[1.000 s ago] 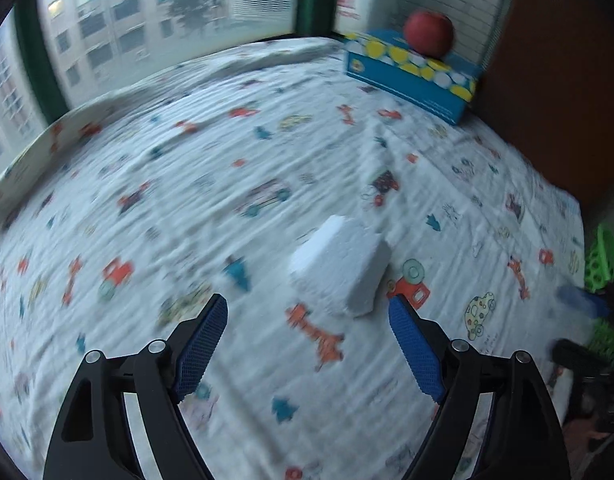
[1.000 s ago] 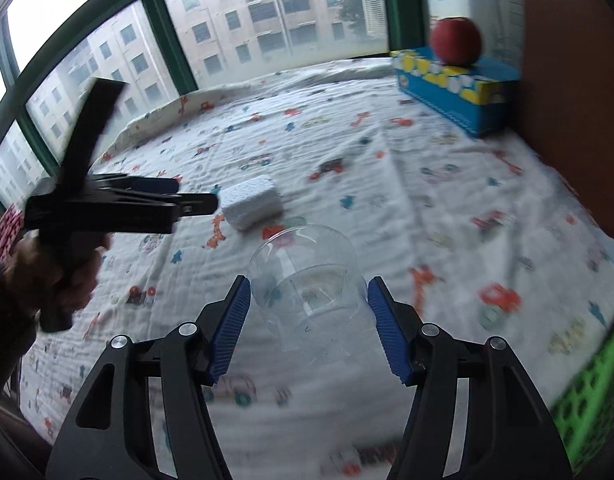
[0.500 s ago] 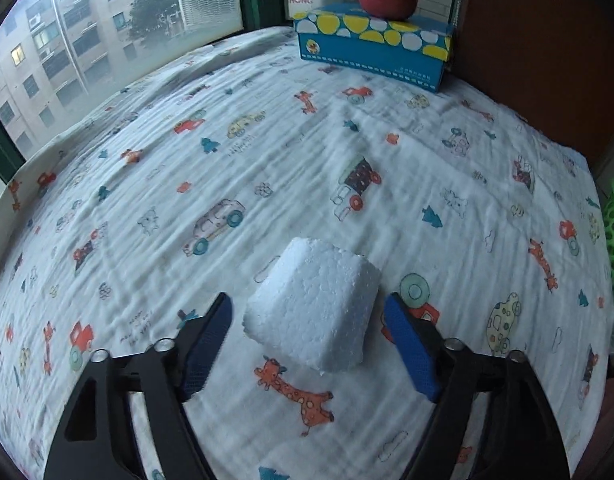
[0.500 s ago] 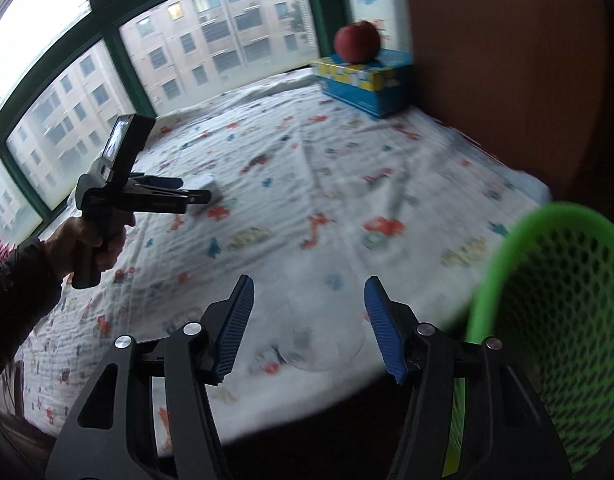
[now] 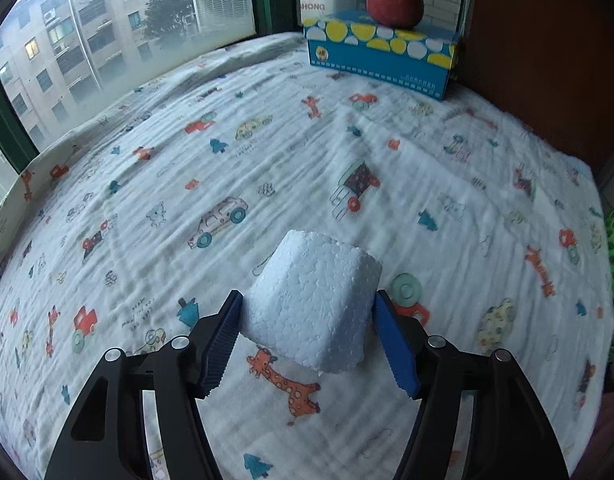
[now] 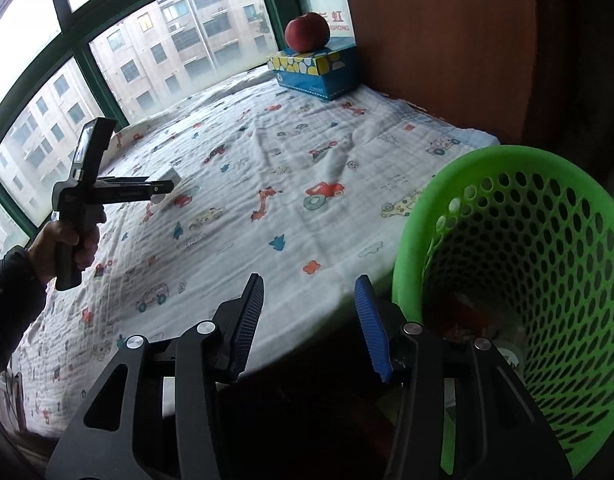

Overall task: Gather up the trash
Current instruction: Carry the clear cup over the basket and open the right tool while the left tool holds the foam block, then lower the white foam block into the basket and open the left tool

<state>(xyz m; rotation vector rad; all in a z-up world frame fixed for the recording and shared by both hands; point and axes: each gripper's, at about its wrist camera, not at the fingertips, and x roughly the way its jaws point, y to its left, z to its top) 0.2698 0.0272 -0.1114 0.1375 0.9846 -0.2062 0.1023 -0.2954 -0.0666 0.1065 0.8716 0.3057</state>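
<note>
**Window-side bed: foam block between left jaws, right jaws empty beside basket**

Printed bedding [image 5: 267, 184] with cars, giraffes and trees covers the work surface, which runs up to a green-framed window [image 6: 87, 60] along the upper left of both views. At the upper right of the left wrist view, a blue tissue box [image 5: 381, 60] stands against the wall with a red apple [image 5: 395, 2] on top.

Left gripper [image 5: 309, 340]: the jaws have just been closing around a white foam block [image 5: 313, 300], which lies on the bedding at lower centre of the frame. Both blue pads stand at the block's side faces; the left-hand pad appears to touch, but firm pressure from both pads cannot be confirmed in this view. In the right wrist view, a hand [image 6: 73, 240] in a dark sleeve holds this gripper at the left of the frame, with the block partly hidden at its tips.

Right gripper [image 6: 311, 320]: the jaws have just been closing and now stand partly open with nothing between them. They sit at the lower centre of the frame, over the bed's near edge. A green perforated basket [image 6: 547, 216] stands just to their right, at the lower right of the frame. Dark contents lie at its bottom; their identity cannot be determined.
</note>
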